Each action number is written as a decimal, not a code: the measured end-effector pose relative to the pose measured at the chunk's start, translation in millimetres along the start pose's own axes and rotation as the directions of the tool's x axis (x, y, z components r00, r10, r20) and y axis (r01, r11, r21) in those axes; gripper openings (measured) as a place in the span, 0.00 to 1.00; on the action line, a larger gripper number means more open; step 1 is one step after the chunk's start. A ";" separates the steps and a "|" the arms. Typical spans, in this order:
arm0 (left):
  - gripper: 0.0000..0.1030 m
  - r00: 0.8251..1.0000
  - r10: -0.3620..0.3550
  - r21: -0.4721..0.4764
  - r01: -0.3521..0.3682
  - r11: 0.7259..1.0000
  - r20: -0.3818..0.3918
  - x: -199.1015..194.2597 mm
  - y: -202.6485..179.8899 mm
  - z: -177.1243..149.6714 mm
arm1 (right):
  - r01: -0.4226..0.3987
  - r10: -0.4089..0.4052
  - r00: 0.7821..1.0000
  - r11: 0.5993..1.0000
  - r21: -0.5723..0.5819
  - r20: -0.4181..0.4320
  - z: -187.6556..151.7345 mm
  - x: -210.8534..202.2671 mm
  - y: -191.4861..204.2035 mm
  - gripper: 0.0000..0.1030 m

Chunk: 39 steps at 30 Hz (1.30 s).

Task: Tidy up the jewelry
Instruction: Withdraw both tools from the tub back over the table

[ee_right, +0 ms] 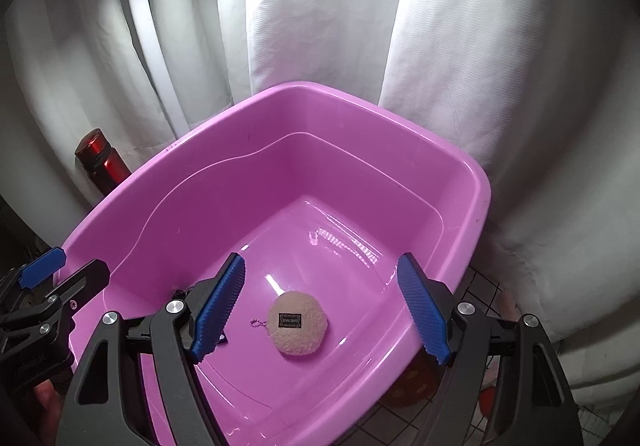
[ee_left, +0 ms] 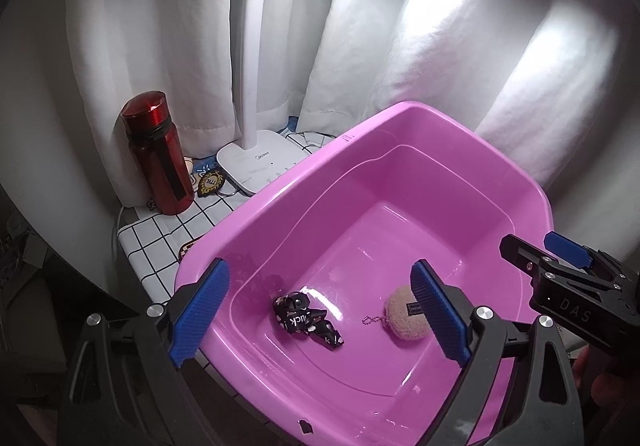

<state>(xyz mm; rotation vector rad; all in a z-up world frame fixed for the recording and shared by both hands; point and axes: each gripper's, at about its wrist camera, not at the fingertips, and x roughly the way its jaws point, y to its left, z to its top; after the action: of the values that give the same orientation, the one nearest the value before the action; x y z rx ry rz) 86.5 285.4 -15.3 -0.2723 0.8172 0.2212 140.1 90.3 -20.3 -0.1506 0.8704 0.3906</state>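
A pink plastic tub fills both views. On its floor lie a black strap charm with white lettering and a round beige plush charm on a short pink bead chain. My left gripper hangs open above the tub's near side, with the strap charm below the gap between its fingers. My right gripper is open over the plush charm, apart from it and holding nothing. In the right wrist view the strap charm is almost hidden behind the left finger. Each gripper shows at the edge of the other's view.
A red bottle and a white lamp base stand behind the tub on a checked cloth. A black-and-gold badge lies between them. White curtain closes the back. An orange item lies beside the tub's right rim.
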 end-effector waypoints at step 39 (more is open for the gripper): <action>0.89 0.931 -0.314 0.381 0.363 0.850 -0.187 -74.6 -203.8 -153.6 | 0.286 -0.261 0.958 0.822 0.492 -0.120 -286.4 -176.9 -197.5 0.73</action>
<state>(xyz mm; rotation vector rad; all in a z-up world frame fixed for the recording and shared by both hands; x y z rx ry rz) -7.8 37.2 -29.0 -0.0283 0.8974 -0.3052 -89.2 -221.1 -73.2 0.2042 0.9560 -0.1225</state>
